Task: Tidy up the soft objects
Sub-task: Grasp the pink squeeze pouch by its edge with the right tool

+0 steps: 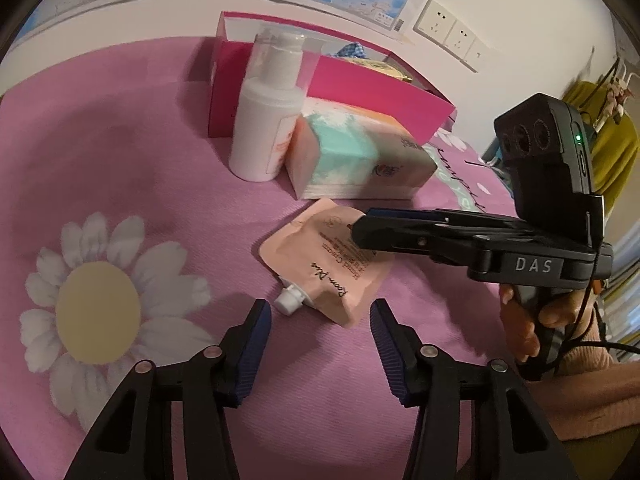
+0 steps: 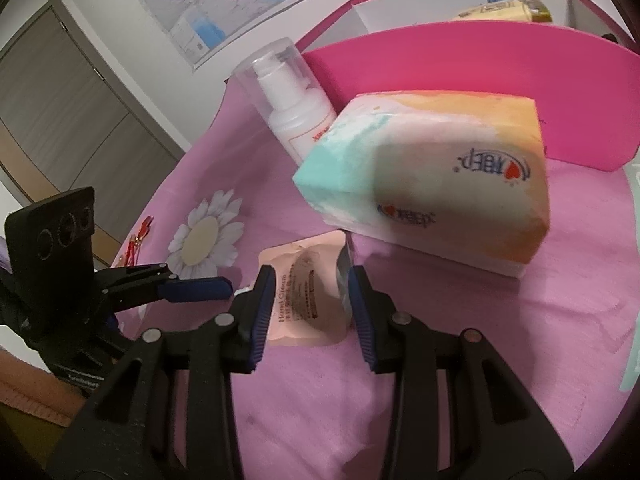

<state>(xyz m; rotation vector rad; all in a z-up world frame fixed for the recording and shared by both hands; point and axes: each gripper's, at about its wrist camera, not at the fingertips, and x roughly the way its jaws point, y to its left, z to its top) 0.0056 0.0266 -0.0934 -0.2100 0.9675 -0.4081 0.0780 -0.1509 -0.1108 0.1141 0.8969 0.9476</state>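
Take the peach hand-cream pouch (image 1: 335, 266) as your landmark: it lies flat on the pink flowered cover (image 1: 132, 184), its white screw cap (image 1: 289, 299) at the corner nearest your left gripper (image 1: 320, 322). Your left gripper hovers just short of that capped end with its jaws parted; the cap and the pouch's near edge show in the gap, and neither blue pad (image 1: 255, 344) touches them. Your right gripper (image 2: 312, 306) comes at the pouch from the opposite side, and in its own view the pouch sits between the two blue pads (image 2: 262, 312) with the far end bowed upward; the jaws stand partly apart, and you cannot tell from either view whether the pads actually press on the foil. Your right hand (image 1: 532, 320) is wrapped around that gripper's handle, a peach knitted sleeve (image 1: 592, 364) behind it. Just beyond the pouch lies the soft tissue pack (image 1: 360, 156), mint, orange and white, resting on the cover with a small gap to the pouch's far corner. Beside the tissue pack, farther from the pouch, a white pump bottle (image 1: 268, 112) under a clear cap stands upright. Behind both, farthest from the pouch, an open magenta box (image 1: 384, 96) holds a yellow packet (image 2: 504, 10) and a scrap of blue checked cloth (image 1: 352, 50).
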